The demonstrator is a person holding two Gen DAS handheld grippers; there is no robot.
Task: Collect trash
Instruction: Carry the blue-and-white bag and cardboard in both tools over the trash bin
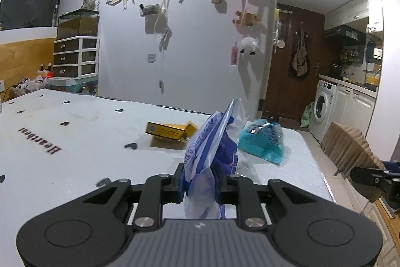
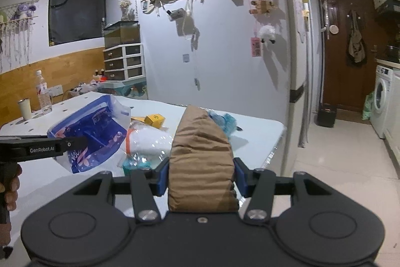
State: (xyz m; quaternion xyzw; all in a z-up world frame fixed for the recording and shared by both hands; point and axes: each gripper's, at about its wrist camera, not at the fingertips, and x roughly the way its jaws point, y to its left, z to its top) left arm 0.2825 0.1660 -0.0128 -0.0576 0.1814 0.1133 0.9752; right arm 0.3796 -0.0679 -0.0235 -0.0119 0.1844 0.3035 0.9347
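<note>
Clamped between the left gripper [image 1: 200, 182] jaws is a crumpled blue-and-white plastic wrapper [image 1: 215, 142], lifted above the pale table [image 1: 75, 147]. At 11 o'clock from it lies a flat yellow cardboard box [image 1: 167, 131]; at 1 o'clock, a teal plastic packet [image 1: 262, 144].

From the right wrist, the right gripper [image 2: 201, 177] is closed on a folded brown paper bag [image 2: 202, 154]. At 9 o'clock, the left gripper holds its wrapper over the table, with clear plastic trash [image 2: 147, 144] between.
</note>
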